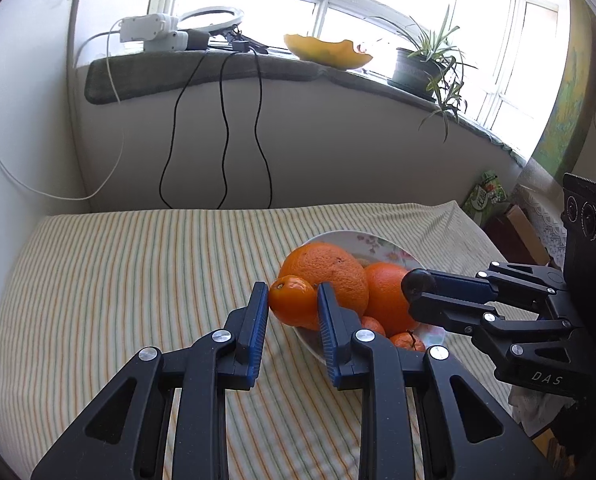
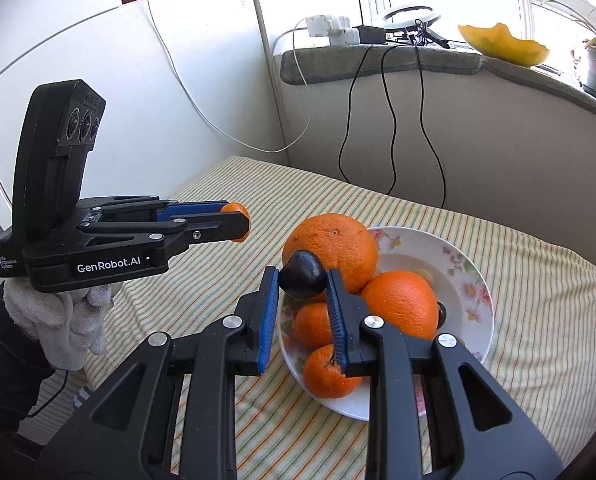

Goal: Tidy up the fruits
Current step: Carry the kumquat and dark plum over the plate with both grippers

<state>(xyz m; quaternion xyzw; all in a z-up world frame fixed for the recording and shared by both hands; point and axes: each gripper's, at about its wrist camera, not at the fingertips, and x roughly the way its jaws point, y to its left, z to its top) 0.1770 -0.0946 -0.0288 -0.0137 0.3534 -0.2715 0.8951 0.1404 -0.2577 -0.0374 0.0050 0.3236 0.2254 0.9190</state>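
A flowered white plate (image 2: 475, 280) on the striped cloth holds a big rough orange (image 2: 333, 240), a smooth orange (image 2: 401, 304) and small tangerines (image 2: 325, 372). My left gripper (image 1: 292, 300) is shut on a small tangerine (image 1: 292, 304), lifted just left of the plate (image 1: 361, 238); from the right wrist view that gripper (image 2: 238, 222) hangs above the cloth with the tangerine (image 2: 236, 209) at its tip. My right gripper (image 2: 301, 278) is shut on a dark plum (image 2: 301, 276) over the plate's near-left rim; from the left wrist view it (image 1: 417, 290) holds the plum (image 1: 417, 284).
The striped cloth (image 1: 138, 280) spreads wide to the left of the plate. Black cables (image 1: 226, 128) and a white cord hang down the wall behind. The sill carries a potted plant (image 1: 421, 64), a melon rind (image 1: 325, 52) and a ring light. A gloved hand (image 2: 66, 320) holds the left gripper.
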